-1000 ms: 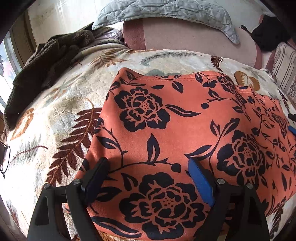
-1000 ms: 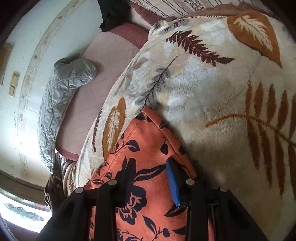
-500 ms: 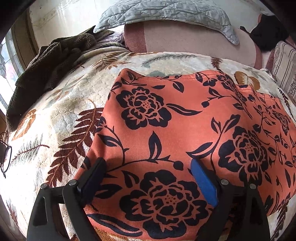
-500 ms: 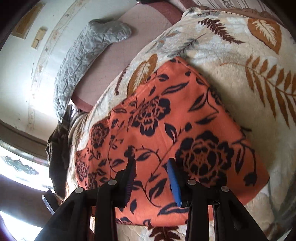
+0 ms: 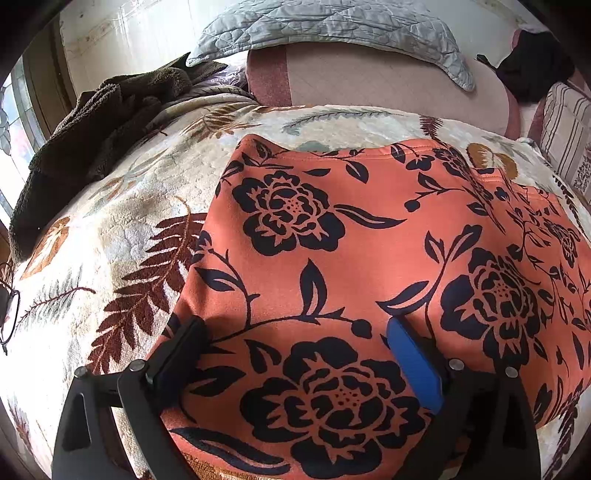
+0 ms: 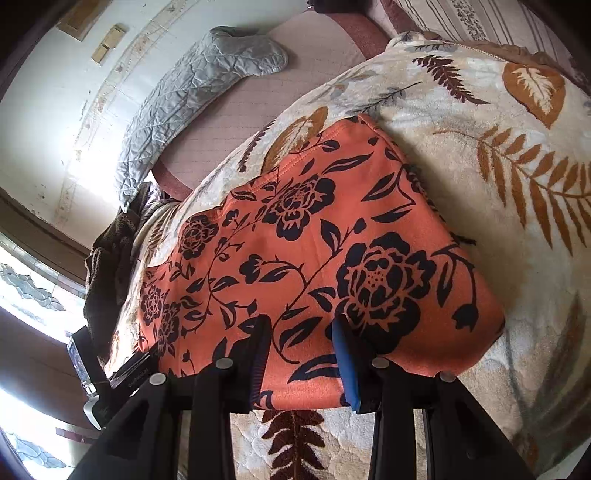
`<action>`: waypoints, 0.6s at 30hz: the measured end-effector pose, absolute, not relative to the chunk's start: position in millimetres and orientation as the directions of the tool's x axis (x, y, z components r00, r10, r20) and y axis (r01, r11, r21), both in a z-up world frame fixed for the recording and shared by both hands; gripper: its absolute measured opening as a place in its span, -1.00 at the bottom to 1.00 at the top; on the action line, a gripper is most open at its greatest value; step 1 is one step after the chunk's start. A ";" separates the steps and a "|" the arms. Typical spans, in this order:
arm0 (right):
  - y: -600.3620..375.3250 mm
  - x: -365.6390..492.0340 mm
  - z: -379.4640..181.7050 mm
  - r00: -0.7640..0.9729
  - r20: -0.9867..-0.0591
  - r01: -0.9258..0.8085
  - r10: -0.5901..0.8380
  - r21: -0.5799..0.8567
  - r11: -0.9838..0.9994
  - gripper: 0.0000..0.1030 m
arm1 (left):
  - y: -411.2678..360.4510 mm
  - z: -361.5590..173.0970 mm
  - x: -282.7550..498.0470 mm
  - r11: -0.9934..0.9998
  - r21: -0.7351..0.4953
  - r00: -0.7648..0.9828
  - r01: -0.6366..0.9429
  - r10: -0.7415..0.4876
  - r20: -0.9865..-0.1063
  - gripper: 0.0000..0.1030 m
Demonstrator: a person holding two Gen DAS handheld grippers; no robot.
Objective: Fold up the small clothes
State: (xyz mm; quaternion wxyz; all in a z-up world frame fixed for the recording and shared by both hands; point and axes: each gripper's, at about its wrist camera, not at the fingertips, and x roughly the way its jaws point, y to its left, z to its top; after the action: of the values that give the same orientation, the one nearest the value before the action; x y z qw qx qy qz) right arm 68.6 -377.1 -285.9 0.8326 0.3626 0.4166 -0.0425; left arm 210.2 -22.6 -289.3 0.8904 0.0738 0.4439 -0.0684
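Observation:
An orange garment with black flowers lies folded flat on a cream leaf-print blanket. It also shows in the right wrist view. My left gripper is open, its jaws wide apart over the garment's near left part. My right gripper is open and empty, its jaws partly apart over the garment's near edge, and holds nothing.
A dark brown towel lies at the blanket's far left. A grey quilted pillow and a pink mattress lie behind. Glasses lie at the left edge. A striped cushion is at right.
My right gripper has pulled back from the garment's far corner toward its near edge, so the whole garment shows. My left gripper has barely moved.

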 end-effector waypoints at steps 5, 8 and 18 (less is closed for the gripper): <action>-383.0 68.9 -300.1 0.625 -0.738 0.398 0.255 0.582 0.709 -0.26 | -21.2 -291.5 207.8 0.982 0.075 0.605 0.175 -0.047 -0.795 0.99; -382.3 69.0 -300.7 0.627 -0.738 0.389 0.250 0.574 0.721 -0.26 | -17.9 -291.6 206.8 0.982 0.057 0.599 0.181 -0.064 -0.798 0.99; -367.2 68.9 -291.9 0.616 -0.766 0.398 0.185 0.505 0.766 -0.26 | -4.1 -275.2 180.4 0.976 0.075 0.589 0.203 -0.061 -0.806 1.00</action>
State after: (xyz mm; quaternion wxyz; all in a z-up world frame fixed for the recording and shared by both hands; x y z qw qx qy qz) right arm 68.9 -367.2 -291.9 0.8336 0.3360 0.4338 -0.0636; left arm 180.4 -4.1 -275.2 0.8879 0.0795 0.4471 -0.0742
